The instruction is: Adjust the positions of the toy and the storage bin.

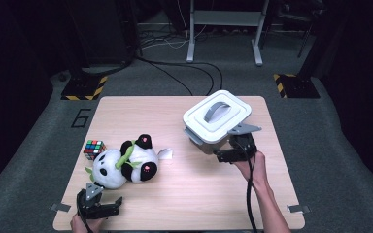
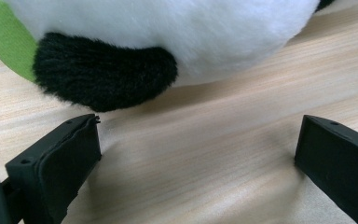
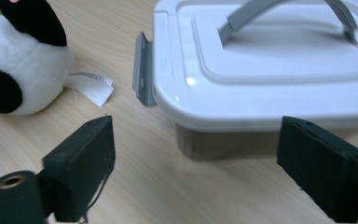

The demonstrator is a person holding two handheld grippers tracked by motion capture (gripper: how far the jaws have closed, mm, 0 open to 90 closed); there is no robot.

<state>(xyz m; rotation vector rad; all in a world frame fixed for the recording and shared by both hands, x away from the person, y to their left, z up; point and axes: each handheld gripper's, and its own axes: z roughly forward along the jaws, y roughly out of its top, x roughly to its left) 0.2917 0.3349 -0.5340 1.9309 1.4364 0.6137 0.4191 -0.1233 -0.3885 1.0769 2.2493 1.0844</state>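
A dark figure "6" [image 1: 80,118] is marked on the grey floor [image 1: 39,141] just beyond the surface's [image 1: 199,194] far left corner. The panda's white tag [image 3: 89,87] shows no legible print.

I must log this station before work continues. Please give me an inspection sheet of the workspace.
Surface: wooden table, flat, no spills seen.
Job's things: plush panda lying at left; white lidded box at right, lid on, grey handle up.
Clutter: puzzle cube beside the panda.
Grippers: left gripper open, just short of the panda; right gripper open, jaws at the box's near side, not touching.
Cables: black cable along the right forearm; more on the floor behind.
Surroundings: dark room, grey floor, hazard-striped bases.
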